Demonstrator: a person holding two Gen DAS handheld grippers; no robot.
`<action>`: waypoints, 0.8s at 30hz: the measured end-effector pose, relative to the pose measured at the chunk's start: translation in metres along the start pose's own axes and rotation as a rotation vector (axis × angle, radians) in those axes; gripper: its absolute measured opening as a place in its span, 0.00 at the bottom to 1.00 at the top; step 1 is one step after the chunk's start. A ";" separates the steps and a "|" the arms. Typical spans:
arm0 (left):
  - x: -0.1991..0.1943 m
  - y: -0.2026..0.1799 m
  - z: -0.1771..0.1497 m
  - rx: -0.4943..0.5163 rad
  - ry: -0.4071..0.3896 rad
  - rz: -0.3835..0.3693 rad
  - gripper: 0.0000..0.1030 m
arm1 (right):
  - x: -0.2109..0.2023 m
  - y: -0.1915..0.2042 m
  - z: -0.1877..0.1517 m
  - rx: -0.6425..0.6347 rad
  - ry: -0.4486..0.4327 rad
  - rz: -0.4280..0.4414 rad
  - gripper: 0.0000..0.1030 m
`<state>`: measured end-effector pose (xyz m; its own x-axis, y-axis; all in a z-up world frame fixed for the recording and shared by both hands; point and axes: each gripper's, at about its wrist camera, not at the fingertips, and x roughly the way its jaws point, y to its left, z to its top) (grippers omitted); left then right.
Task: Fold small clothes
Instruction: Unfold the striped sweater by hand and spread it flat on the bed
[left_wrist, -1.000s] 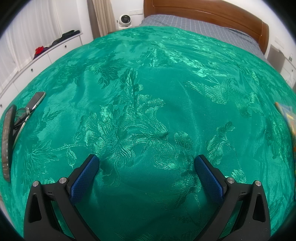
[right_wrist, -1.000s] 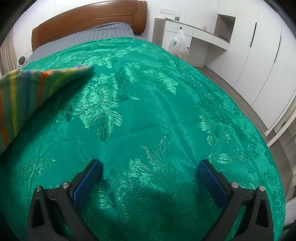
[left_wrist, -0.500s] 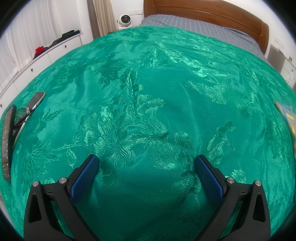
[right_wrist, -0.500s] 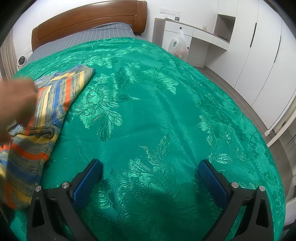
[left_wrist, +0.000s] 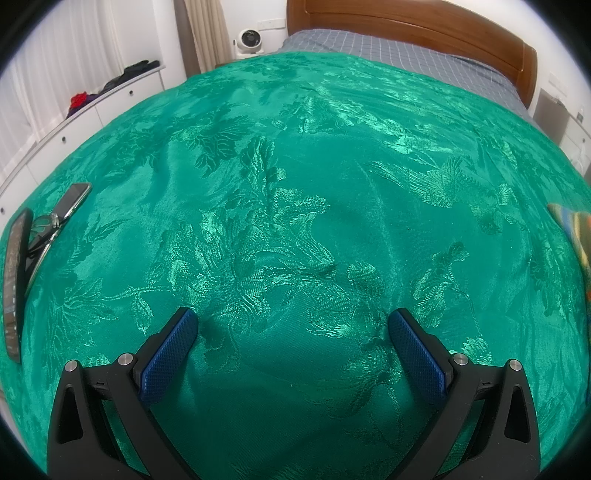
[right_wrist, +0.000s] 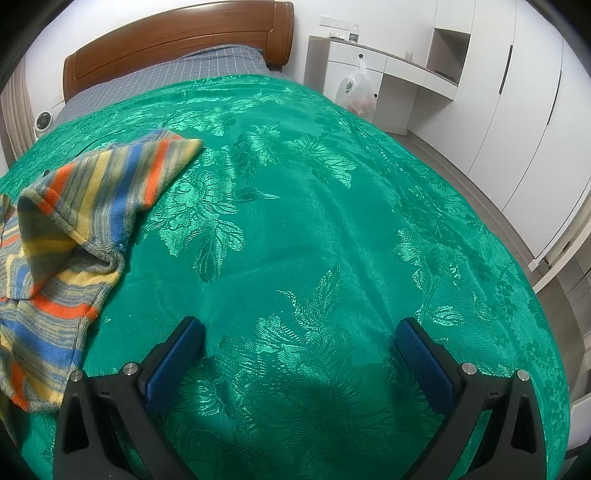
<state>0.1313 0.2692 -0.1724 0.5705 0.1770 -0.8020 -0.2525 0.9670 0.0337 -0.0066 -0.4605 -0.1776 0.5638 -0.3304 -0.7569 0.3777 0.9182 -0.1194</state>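
Grippers hover low over the bedspread (left_wrist: 295, 184), left gripper (left_wrist: 293, 328) and right gripper (right_wrist: 300, 338) both spread wide, holding nothing. Striped knit garment (right_wrist: 74, 229) lies crumpled at left of the right gripper, on glossy green floral brocade.

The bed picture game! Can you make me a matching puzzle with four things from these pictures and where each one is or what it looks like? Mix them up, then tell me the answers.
Things:
1. striped garment
2. plastic bag
3. small white fan
4. right gripper

Descriptions:
A. hanging on the white desk beside the bed
B. open, with nothing between its blue pads
C. lying rumpled on the green bedspread
D. standing near the curtain, past the head of the bed

Pairs: 1-C, 2-A, 3-D, 4-B
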 end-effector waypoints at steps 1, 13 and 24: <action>0.000 0.000 0.000 0.000 0.002 0.001 1.00 | 0.000 0.000 0.000 0.000 0.000 0.000 1.00; -0.006 -0.008 0.002 -0.045 0.033 0.063 1.00 | -0.008 0.000 0.011 0.012 0.059 0.017 0.99; -0.228 -0.106 -0.069 0.106 -0.171 -0.026 1.00 | -0.226 0.057 -0.027 -0.186 -0.123 0.222 1.00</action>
<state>-0.0255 0.1136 -0.0346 0.7024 0.1718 -0.6908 -0.1579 0.9839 0.0842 -0.1325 -0.3270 -0.0308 0.7066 -0.1306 -0.6955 0.1007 0.9914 -0.0839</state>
